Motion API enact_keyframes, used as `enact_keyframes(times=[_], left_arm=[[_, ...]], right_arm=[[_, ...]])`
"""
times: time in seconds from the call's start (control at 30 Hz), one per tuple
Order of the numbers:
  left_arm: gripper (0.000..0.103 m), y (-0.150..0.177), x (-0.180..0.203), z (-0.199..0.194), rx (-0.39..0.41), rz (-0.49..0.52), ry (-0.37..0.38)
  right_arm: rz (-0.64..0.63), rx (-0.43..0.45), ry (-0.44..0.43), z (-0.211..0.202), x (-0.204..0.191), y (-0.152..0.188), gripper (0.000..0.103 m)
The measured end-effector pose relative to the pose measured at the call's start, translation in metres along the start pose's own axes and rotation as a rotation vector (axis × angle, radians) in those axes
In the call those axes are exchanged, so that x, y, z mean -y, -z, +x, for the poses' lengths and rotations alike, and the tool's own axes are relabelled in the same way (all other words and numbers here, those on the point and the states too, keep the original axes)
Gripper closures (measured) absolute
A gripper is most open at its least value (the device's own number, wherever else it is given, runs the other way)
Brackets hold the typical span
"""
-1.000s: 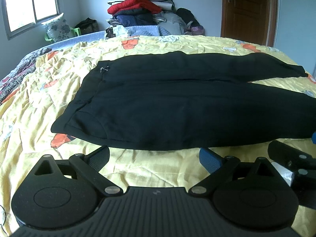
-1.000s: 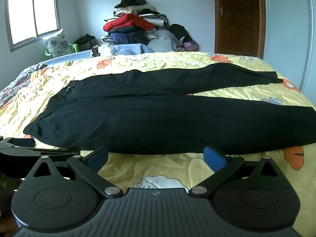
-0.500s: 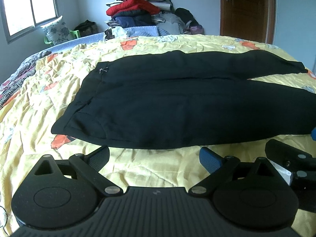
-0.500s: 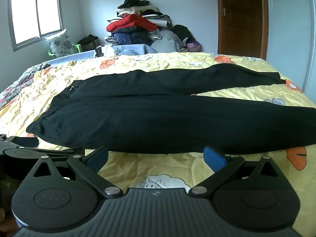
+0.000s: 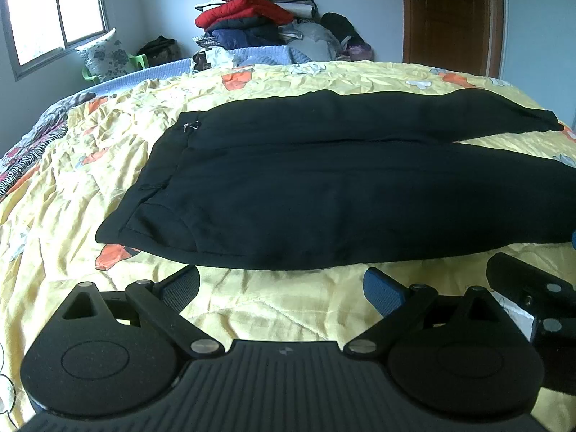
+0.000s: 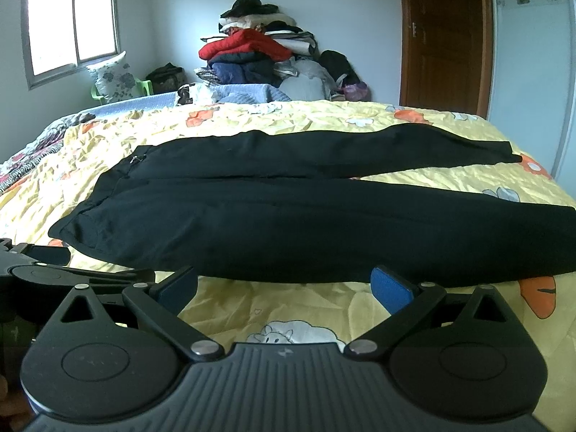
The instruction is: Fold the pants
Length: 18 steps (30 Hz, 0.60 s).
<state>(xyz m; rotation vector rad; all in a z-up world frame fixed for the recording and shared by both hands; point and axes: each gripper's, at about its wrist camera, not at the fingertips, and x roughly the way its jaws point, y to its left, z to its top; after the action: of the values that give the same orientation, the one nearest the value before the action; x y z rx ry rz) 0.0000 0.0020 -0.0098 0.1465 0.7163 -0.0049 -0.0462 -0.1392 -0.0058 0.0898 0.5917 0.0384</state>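
Note:
Black pants lie flat on the yellow flowered bedspread, waistband to the left, both legs stretched to the right. They also show in the right wrist view. My left gripper is open and empty, just short of the pants' near edge by the hip. My right gripper is open and empty, just short of the near leg's edge. The right gripper's body shows at the lower right of the left wrist view. The left gripper's body shows at the left of the right wrist view.
A tall pile of clothes stands beyond the far side of the bed. A window is at the left and a brown door at the right. A flowered pillow sits on a green chair.
Both cameras have drifted slightly, so the pants sit a little differently in view. The pants have not moved and both grippers stay open.

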Motion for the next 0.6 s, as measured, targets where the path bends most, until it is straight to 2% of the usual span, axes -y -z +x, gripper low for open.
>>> enact_keyframes(times=[0.37, 0.6], left_arm=[[0.003, 0.001, 0.001, 0.002, 0.007, 0.009, -0.001], [0.003, -0.001, -0.003, 0.015, -0.023, -0.006, -0.006]], right_arm=[[-0.012, 0.005, -0.003, 0.001, -0.001, 0.000, 0.000], [0.003, -0.001, -0.019, 0.009, 0.006, -0.007, 0.000]])
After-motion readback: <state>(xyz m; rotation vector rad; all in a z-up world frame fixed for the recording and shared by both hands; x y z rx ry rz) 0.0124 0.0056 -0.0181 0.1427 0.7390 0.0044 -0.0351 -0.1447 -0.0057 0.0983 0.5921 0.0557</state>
